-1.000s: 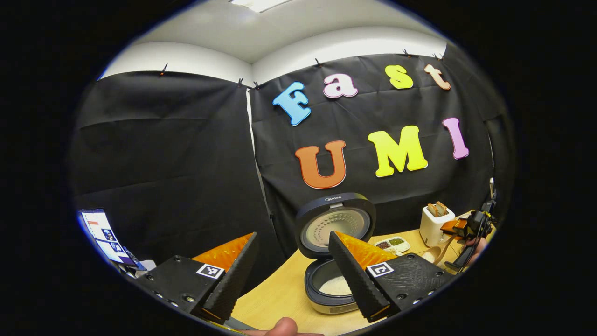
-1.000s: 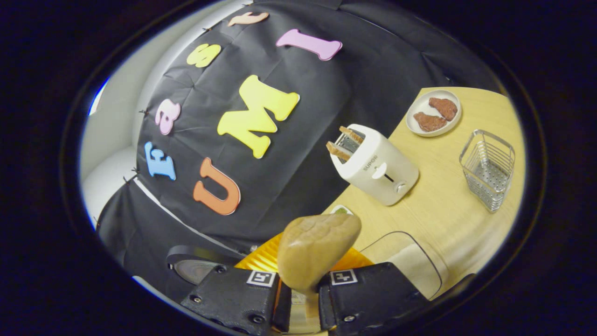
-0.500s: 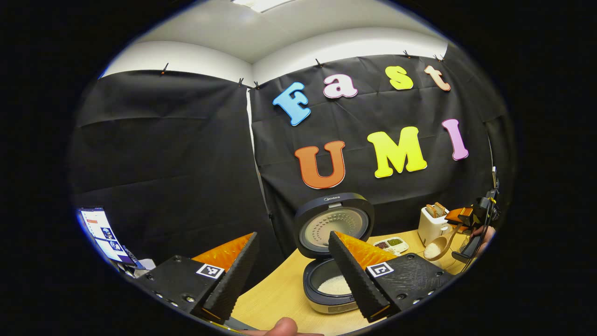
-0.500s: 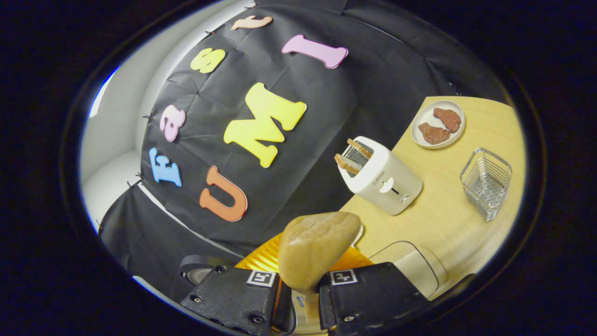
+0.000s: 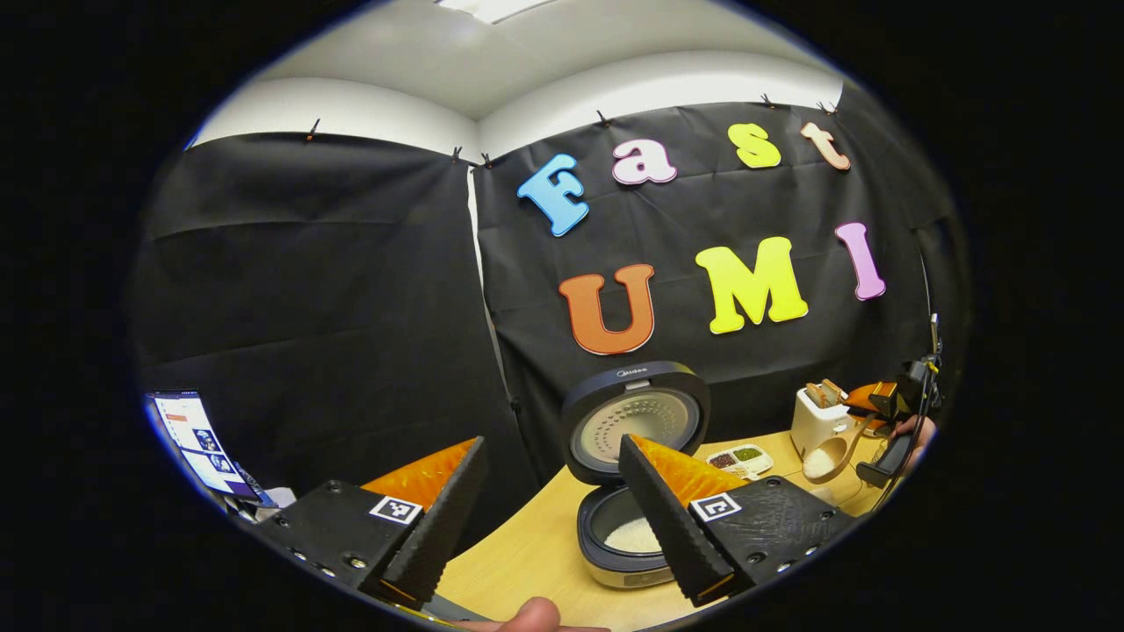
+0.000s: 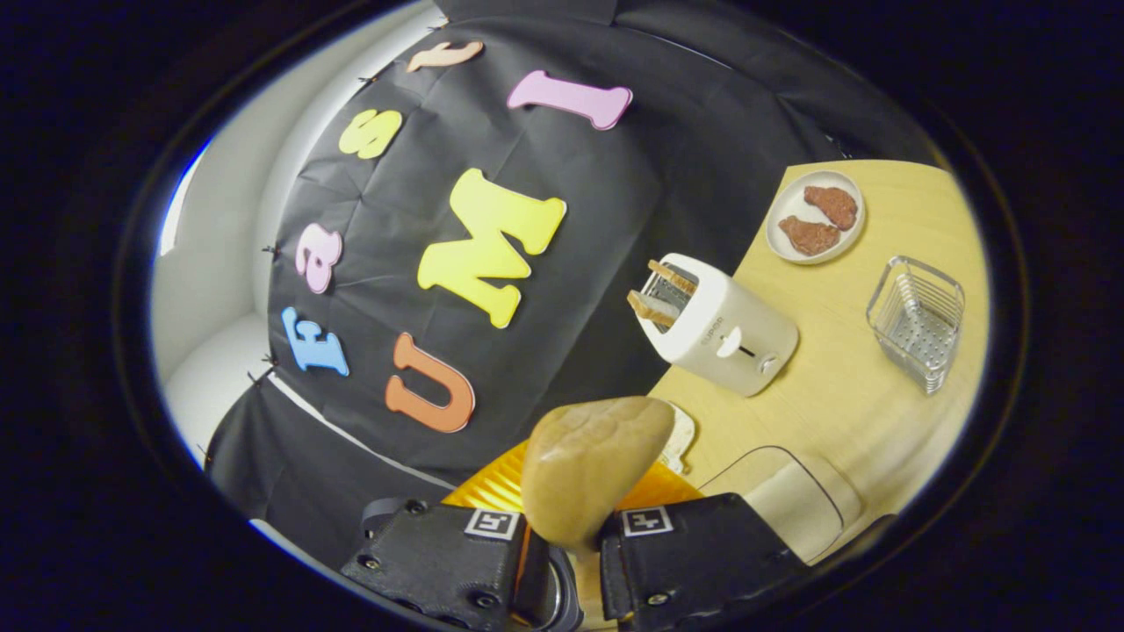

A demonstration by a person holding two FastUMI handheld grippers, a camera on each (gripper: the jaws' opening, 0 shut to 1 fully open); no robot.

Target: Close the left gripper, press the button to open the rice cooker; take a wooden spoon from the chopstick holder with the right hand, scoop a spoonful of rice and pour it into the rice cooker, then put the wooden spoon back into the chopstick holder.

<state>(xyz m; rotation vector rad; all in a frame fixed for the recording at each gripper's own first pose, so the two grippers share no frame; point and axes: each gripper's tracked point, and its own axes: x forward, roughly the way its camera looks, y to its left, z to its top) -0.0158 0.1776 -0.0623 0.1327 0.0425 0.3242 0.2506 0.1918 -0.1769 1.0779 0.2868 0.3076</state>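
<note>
Holding a rice-filled spoon (image 5: 830, 456) above the counter (image 5: 527, 553), right gripper (image 6: 575, 535) jaws clenched on its handle.
Left gripper (image 5: 549, 500) jaws released, facing the open cooker (image 5: 628, 491) with rice inside.

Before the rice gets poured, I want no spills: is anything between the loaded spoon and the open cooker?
Nothing visible blocks it. The wooden spoon with rice hangs above the table, the rice cooker lid up; only the low condiment dish lies between.

The rice cooker (image 5: 634, 535) stands open, its raised lid (image 5: 635, 423) blocking the 12 o'clock side; bare table (image 5: 527, 562) lies at 9 o'clock.
</note>
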